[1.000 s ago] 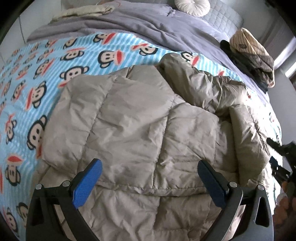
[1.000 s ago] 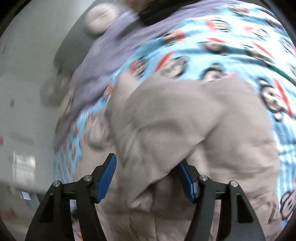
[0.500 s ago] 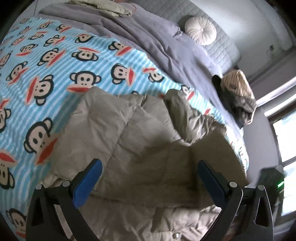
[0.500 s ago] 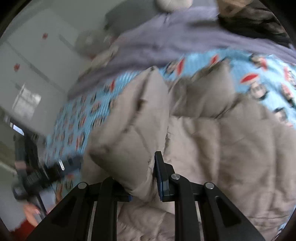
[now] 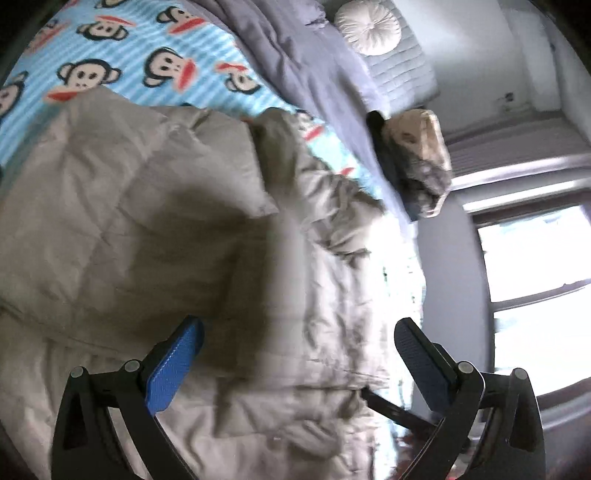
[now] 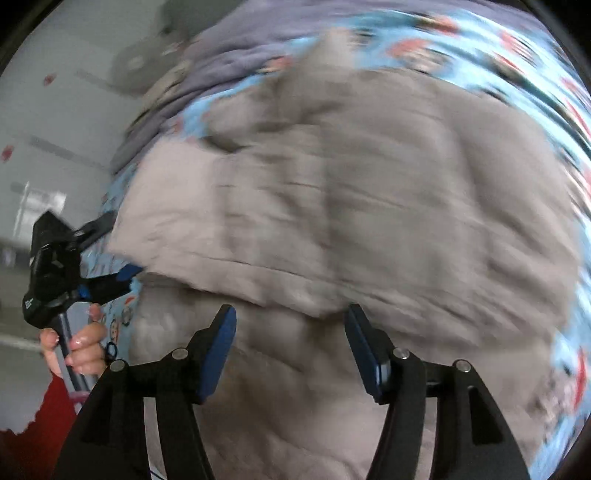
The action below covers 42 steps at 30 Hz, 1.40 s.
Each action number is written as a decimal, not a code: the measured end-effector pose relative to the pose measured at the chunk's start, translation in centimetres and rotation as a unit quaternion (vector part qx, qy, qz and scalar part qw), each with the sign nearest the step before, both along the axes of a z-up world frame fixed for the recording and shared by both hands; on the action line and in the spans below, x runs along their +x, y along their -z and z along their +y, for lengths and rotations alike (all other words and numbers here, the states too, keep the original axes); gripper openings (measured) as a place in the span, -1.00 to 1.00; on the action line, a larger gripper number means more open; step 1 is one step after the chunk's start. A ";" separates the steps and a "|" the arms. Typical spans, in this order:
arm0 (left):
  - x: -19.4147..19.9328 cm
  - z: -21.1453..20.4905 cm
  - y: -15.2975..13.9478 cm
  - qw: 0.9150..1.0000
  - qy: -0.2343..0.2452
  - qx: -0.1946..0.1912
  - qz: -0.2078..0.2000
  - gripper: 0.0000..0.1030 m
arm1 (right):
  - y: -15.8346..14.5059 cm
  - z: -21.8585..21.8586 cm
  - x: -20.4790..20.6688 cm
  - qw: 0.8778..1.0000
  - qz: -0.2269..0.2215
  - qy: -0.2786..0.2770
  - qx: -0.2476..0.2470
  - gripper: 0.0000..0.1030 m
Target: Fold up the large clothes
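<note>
A large beige quilted puffer jacket (image 5: 129, 229) lies on the bed, with both side panels folded in over its middle. It fills the right wrist view (image 6: 369, 192), which is blurred. My left gripper (image 5: 299, 350) is open and empty, hovering over the jacket's lower part. My right gripper (image 6: 290, 343) is open and empty, just above the edge of the folded flap. The left gripper also shows in the right wrist view (image 6: 92, 269) at the jacket's left edge, held in a hand.
The jacket rests on a blue monkey-print sheet (image 5: 147, 48). A grey duvet (image 5: 288, 55) and a round white cushion (image 5: 367, 26) lie beyond. A pile of clothes (image 5: 417, 162) sits at the bed's far edge. A bright window (image 5: 535, 277) is at right.
My right gripper let go of the jacket flap and opened; the flap now lies folded across the jacket. My left gripper swung right toward the window side, still open.
</note>
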<state>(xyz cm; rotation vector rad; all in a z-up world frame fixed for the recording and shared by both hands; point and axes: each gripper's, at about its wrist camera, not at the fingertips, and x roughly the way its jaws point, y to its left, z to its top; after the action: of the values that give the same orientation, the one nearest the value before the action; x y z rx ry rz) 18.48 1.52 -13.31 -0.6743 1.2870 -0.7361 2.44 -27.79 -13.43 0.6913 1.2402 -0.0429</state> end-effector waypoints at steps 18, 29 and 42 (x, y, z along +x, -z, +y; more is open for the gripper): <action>0.9 -5.8 0.1 0.977 0.082 0.175 -0.090 -0.67 | 2.3 -9.9 -5.6 0.970 -0.032 0.228 0.082 0.14; 0.2 -1.0 3.8 0.960 0.061 0.264 -0.077 -0.67 | 4.2 -9.1 -2.2 0.985 -0.017 0.165 0.047 -0.78; 0.9 1.7 0.8 0.976 -0.004 0.204 -0.070 0.70 | 3.0 -9.6 -4.4 0.972 -0.052 0.184 0.136 0.30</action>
<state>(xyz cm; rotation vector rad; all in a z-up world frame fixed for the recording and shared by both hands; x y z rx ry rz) 19.34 3.18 -14.11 -0.2880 1.2549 -0.4811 -1.98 -37.41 -16.46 1.1446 1.0127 -0.1434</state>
